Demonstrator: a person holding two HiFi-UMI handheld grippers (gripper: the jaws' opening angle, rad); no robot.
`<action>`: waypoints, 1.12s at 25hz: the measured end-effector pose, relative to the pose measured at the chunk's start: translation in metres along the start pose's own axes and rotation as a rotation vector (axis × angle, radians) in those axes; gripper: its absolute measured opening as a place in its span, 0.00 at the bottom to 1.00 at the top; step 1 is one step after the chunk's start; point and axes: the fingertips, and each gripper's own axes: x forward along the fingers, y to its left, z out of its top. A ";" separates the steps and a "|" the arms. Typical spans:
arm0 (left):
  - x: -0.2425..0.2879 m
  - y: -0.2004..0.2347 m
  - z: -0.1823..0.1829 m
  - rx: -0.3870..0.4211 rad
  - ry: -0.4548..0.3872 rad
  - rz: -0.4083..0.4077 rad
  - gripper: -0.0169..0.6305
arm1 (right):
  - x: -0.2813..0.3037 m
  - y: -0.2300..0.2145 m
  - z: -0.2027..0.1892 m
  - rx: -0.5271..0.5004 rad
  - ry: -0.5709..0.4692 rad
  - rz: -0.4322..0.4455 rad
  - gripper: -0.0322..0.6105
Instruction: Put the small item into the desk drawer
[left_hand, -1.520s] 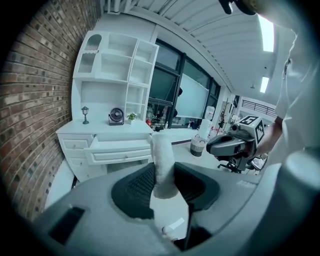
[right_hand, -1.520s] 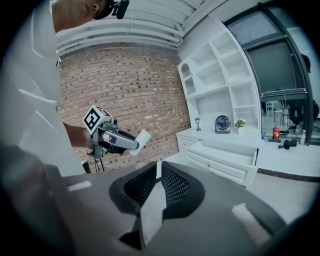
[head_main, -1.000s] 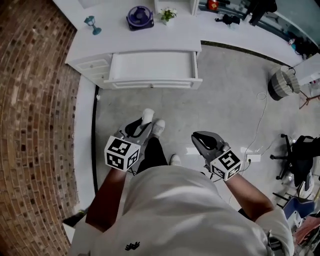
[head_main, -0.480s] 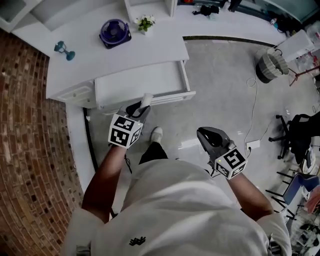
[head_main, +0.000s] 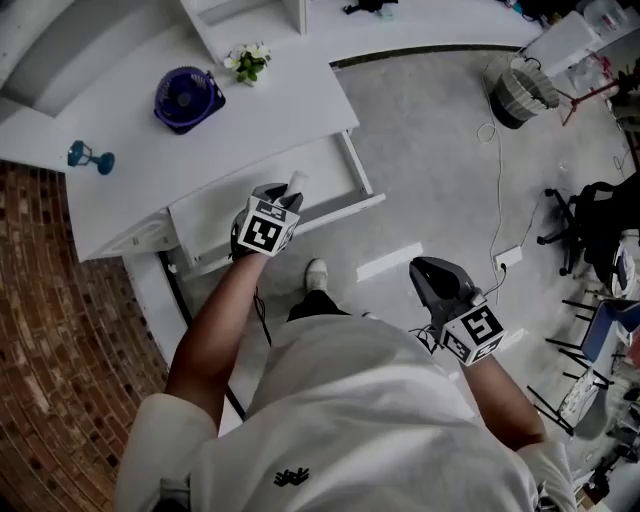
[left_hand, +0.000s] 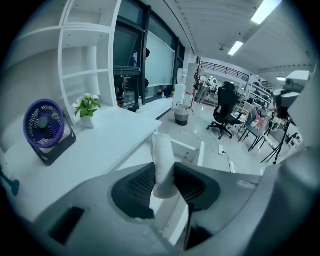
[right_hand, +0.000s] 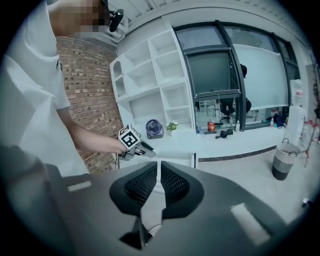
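Note:
My left gripper (head_main: 283, 195) is shut on a small white tube-shaped item (head_main: 297, 181), which sticks out past the fingertips. It hangs over the open white desk drawer (head_main: 325, 172), above its front part. In the left gripper view the white item (left_hand: 162, 160) stands upright between the dark pads, with the drawer's front panel (left_hand: 194, 150) beyond it. My right gripper (head_main: 432, 274) is held back over the floor, right of the person's body, jaws together with nothing between them. The right gripper view shows the right gripper (right_hand: 159, 182) shut and the left gripper (right_hand: 142, 147) ahead at the desk.
On the white desk top (head_main: 270, 110) stand a purple fan (head_main: 183, 98), a small potted plant (head_main: 247, 62) and a teal object (head_main: 88, 157). A brick wall (head_main: 60, 330) lies left. A waste basket (head_main: 520, 85), a cable with a power strip (head_main: 505, 258) and an office chair (head_main: 600, 220) are right.
The person has stepped up to the desk. My left gripper has carried the white item forward from over the floor to above the open drawer. The right gripper stayed low at the side.

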 end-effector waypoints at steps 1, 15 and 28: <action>0.012 0.006 -0.001 0.005 0.022 -0.006 0.21 | 0.002 -0.004 0.000 0.011 0.002 -0.018 0.11; 0.140 0.049 -0.021 0.122 0.230 -0.044 0.21 | 0.006 -0.040 -0.005 0.139 0.017 -0.210 0.10; 0.195 0.058 -0.038 0.176 0.295 -0.019 0.22 | -0.023 -0.047 -0.025 0.204 0.047 -0.333 0.10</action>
